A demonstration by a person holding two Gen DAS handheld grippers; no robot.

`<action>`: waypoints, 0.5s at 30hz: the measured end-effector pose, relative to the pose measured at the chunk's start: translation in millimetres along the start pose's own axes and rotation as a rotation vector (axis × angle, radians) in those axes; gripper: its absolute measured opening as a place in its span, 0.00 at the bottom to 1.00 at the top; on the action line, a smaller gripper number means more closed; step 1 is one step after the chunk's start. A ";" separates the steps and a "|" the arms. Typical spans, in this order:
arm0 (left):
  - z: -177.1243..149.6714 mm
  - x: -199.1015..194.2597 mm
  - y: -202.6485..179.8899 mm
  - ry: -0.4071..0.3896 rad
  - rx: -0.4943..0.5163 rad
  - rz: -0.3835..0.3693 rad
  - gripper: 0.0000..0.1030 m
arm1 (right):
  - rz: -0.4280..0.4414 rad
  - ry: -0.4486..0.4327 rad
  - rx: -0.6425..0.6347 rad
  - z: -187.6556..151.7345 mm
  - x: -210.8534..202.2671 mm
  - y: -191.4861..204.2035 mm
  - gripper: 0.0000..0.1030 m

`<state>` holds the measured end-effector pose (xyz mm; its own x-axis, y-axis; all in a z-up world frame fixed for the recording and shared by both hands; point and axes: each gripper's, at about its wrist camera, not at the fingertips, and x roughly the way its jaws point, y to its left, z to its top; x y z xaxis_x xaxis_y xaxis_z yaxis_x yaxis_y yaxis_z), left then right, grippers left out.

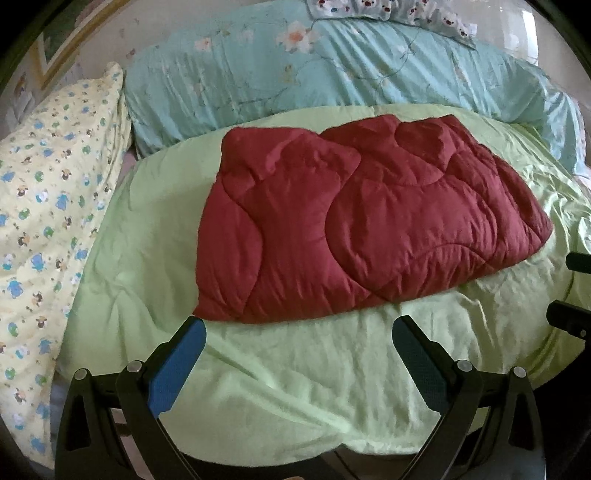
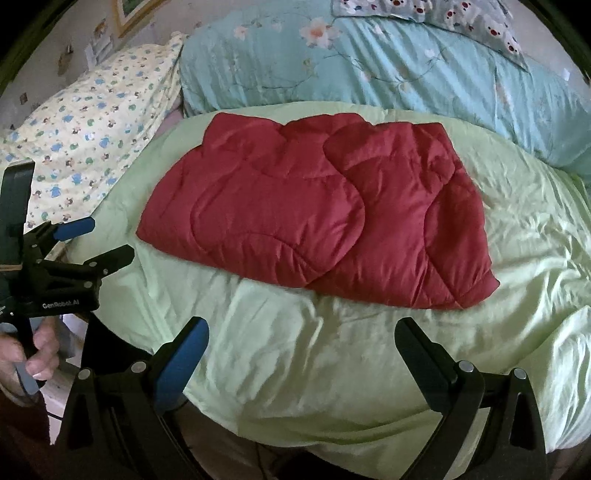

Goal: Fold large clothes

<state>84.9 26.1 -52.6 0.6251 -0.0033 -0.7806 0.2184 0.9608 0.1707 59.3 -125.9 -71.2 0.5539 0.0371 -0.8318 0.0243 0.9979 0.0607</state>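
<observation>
Crowding the upper part of both frames: a pale blue floral quilted duvet point(image 1: 332, 70) point(image 2: 369, 62) rolled along the back, a grey pillow with bear-face print point(image 1: 388, 11) point(image 2: 461, 18) on top of it at upper right, and a cream pillow with small blue and green animal print point(image 1: 48, 192) point(image 2: 92, 122) at left. A light green wrinkled bed cover point(image 1: 295, 384) point(image 2: 314, 369) fills the middle and lower area. Picture frame corner and wall stickers show at upper left. Nothing lies between either gripper and the garment.

Dark red quilted padded garment point(image 1: 354, 221) point(image 2: 314, 210) sits folded into a compact, roughly rectangular bundle, puffy with curved stitch lines, one layer overlapping another along a wavy seam. It lies flat on the green cover, centre frame in both views, apart from the blue duvet behind.

Left gripper point(image 1: 299, 332) point(image 2: 107, 240): fingers spread wide, holding nothing; in the left wrist view the garment's near edge sits just above the blue-padded fingertip point(image 1: 184, 354), contact unclear. In the right wrist view this gripper shows at the left edge, held by a hand point(image 2: 33, 354), beside the garment's left end.

Right gripper point(image 2: 301, 332): fingers spread wide, empty, over bare green cover, the garment's near edge above and apart from the fingertips point(image 2: 417, 350). Its dark parts point(image 1: 576, 291) poke in at the left wrist view's right edge.
</observation>
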 end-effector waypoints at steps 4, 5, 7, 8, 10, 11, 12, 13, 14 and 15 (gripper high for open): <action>4.7 17.2 0.4 0.008 0.009 0.000 0.99 | -0.006 0.032 0.019 0.5 12.2 -6.2 0.99; 5.9 20.3 0.4 0.010 0.011 -0.001 0.99 | -0.004 0.037 0.022 0.9 14.5 -8.3 0.99; 9.5 27.1 -0.2 0.013 0.015 -0.005 0.99 | -0.006 0.040 0.028 3.4 17.8 -10.7 0.99; 11.5 30.4 -1.3 0.016 0.018 -0.008 0.99 | -0.007 0.041 0.031 4.6 19.0 -11.6 0.99; 14.2 34.7 -4.0 0.020 0.021 -0.014 0.99 | -0.005 0.044 0.036 8.3 21.7 -13.4 0.99; 15.8 37.2 -5.7 0.022 0.022 -0.016 0.99 | -0.003 0.046 0.039 11.0 23.6 -14.1 0.99; 16.9 39.3 -7.3 0.024 0.022 -0.016 0.99 | -0.002 0.048 0.039 12.8 25.0 -15.0 0.99; 18.5 41.7 -8.4 0.027 0.023 -0.018 0.99 | -0.002 0.050 0.038 14.7 26.3 -15.7 0.99; 20.4 44.3 -9.0 0.029 0.022 -0.021 0.99 | -0.002 0.051 0.036 17.6 28.0 -15.4 0.99; 21.1 45.3 -10.4 0.030 0.021 -0.021 0.99 | -0.002 0.050 0.034 19.4 29.1 -15.3 0.99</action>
<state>126.7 10.1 -77.0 0.5979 -0.0146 -0.8014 0.2467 0.9546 0.1667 91.2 -141.1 -85.6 0.5113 0.0389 -0.8585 0.0538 0.9956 0.0771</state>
